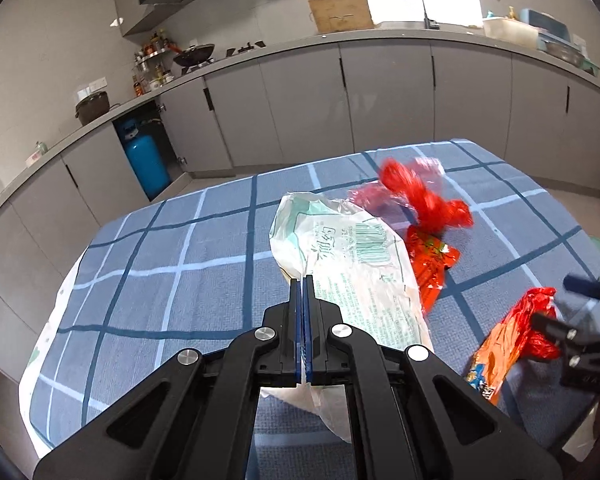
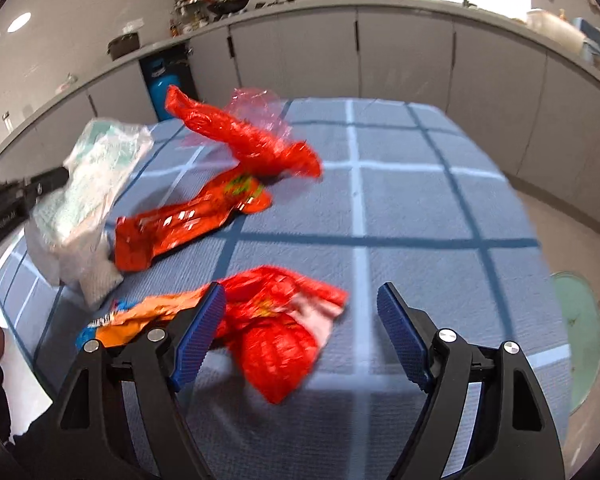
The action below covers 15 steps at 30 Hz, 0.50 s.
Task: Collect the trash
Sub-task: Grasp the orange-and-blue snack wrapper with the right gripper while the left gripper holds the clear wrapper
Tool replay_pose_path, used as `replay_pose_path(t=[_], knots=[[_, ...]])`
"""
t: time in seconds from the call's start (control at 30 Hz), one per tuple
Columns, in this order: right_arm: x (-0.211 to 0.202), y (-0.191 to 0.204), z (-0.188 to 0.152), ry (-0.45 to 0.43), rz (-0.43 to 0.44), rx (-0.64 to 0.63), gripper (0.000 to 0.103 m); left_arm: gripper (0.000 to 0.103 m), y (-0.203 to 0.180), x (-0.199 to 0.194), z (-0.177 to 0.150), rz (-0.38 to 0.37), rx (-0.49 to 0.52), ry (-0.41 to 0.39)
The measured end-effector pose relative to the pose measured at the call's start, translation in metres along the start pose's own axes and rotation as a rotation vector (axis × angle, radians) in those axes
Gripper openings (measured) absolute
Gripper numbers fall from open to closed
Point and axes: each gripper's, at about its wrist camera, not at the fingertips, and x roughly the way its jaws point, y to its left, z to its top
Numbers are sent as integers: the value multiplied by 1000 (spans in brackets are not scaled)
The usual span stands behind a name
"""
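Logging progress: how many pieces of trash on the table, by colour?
White bag, clamped in left gripper: 1
Red or orange wrappers: 3
Clear pink film: 1
Total: 5

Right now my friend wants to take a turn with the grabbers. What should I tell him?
Left gripper: fingers shut on the white plastic bag, which is pinched at its edge.
Right gripper: open and holding nothing, with the crumpled red-and-orange wrapper between its fingers.
Also on the blue checked tablecloth: a flat orange snack wrapper and a red plastic bag with clear pink film.
Done: white bag grabbed.
Left: probably close on the crumpled wrapper next, then collect the other two. No bin is clearly in view.
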Motion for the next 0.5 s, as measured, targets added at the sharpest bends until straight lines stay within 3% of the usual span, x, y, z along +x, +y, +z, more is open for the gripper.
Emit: replay_pose_path(t=[0.07,0.17,0.27,0.5], knots=[[6,3,-3,30,30,-20,45,2,5,-4,2,11,-11,-13],[5,7,-5,32,58,-37,19,2,9,-11,6,23,-19,-37],[-4,8,-4,0,73,-45,11,2,10,-17,11,36,-20,-57],[-36,0,9,-110,66,-22,9,2,12,-35,25,46,-23,-108]])
